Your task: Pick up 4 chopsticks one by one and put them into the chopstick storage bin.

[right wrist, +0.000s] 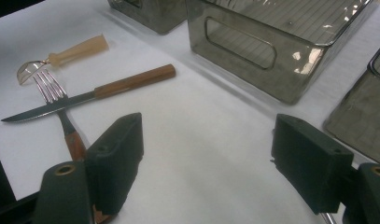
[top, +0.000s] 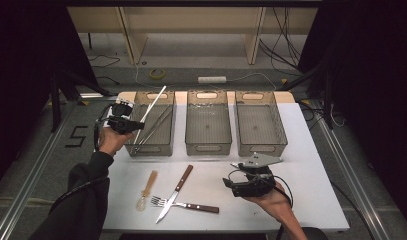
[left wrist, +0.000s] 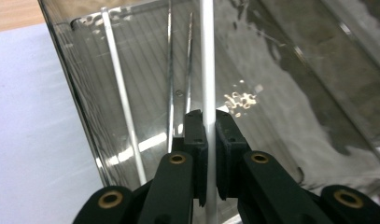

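Observation:
My left gripper (top: 137, 125) hovers at the left wall of the left smoky bin (top: 151, 149) and is shut on a long silver rod (top: 153, 104). The rod slants up and to the right over that bin. In the left gripper view the rod (left wrist: 207, 70) runs straight up between the pads, with my left gripper (left wrist: 207, 122) closed tight on it. Three more thin rods (left wrist: 124, 102) lie inside the bin. My right gripper (top: 234, 182) rests low over the front right of the table, open, with nothing between its jaws (right wrist: 206, 140).
A middle bin (top: 207, 146) and a right bin (top: 261, 147) stand at the back of the white table. Near the front lie a beige-handled spoon (top: 147, 190), a wooden-handled knife (top: 177, 191) and a fork (top: 188, 204) crossed under the knife.

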Tool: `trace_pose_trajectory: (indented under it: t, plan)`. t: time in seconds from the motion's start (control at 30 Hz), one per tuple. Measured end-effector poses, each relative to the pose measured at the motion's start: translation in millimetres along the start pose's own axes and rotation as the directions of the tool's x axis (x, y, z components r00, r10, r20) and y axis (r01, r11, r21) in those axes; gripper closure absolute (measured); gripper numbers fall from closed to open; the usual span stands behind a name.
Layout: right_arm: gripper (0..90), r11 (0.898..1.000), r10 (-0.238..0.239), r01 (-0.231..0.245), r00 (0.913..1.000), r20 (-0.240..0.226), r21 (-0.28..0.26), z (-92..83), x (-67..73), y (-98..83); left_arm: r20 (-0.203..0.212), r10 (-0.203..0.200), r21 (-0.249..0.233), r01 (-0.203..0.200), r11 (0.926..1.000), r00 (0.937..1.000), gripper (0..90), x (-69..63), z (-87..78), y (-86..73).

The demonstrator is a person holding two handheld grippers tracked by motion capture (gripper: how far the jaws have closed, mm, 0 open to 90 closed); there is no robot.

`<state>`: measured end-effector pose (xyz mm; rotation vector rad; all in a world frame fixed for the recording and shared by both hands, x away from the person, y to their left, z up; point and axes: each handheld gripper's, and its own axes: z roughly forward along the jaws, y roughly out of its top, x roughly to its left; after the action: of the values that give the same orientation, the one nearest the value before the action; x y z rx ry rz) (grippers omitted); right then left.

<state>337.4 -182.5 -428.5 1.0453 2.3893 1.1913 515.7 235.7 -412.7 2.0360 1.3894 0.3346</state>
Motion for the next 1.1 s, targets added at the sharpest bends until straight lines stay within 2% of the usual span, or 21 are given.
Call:
trace_pose_trajectory:
  t: [0.27, 0.4, 0.6, 0.67, 0.77, 0.87, 0.97, 1.1]
  plan:
    - [26.3, 1.0, -0.002, 0.002, 1.0, -0.002, 0.0, -0.1, -0.2, 0.0, -0.033, -0.023, 0.063, 0.025, 0.9977, 0.9992, 84.5, 5.9, 16.7, 2.3]
    - [26.4, 1.0, -0.002, 0.002, 1.0, -0.002, 0.001, -0.1, -0.3, -0.2, -0.036, -0.044, 0.076, 0.046, 0.996, 0.9984, 84.4, 8.1, 22.4, 0.9]
    - [26.4, 1.0, -0.006, 0.006, 1.0, -0.004, 0.004, 0.4, -0.2, -0.1, -0.067, -0.052, 0.094, 0.058, 0.9939, 0.9964, 83.9, 7.6, 25.4, 4.7]
    - [26.4, 1.0, -0.008, 0.008, 1.0, -0.005, 0.005, 0.3, 0.1, -0.2, -0.065, -0.06, 0.088, 0.066, 0.9939, 0.9961, 83.5, 8.0, 25.8, 5.3]
    - [26.4, 1.0, -0.008, 0.008, 1.0, -0.005, 0.004, 0.3, -0.1, -0.2, -0.057, -0.082, 0.07, 0.086, 0.9938, 0.995, 74.3, 7.7, 23.6, 6.6]
    - [26.4, 1.0, -0.008, 0.008, 1.0, -0.005, 0.005, 0.2, -0.1, -0.5, -0.039, -0.081, 0.053, 0.083, 0.9952, 0.996, 68.1, 6.7, 16.9, 7.8]
    - [26.4, 1.0, -0.005, 0.005, 1.0, -0.004, 0.003, -0.1, -0.3, -0.1, -0.008, -0.091, 0.033, 0.091, 0.9953, 0.9958, 60.5, 4.0, 6.8, 8.1]
    - [26.4, 1.0, -0.006, 0.006, 1.0, -0.005, 0.006, -0.5, -1.1, 0.1, 0.034, -0.08, -0.011, 0.08, 0.9967, 0.9962, 50.2, -2.9, -8.9, 3.8]
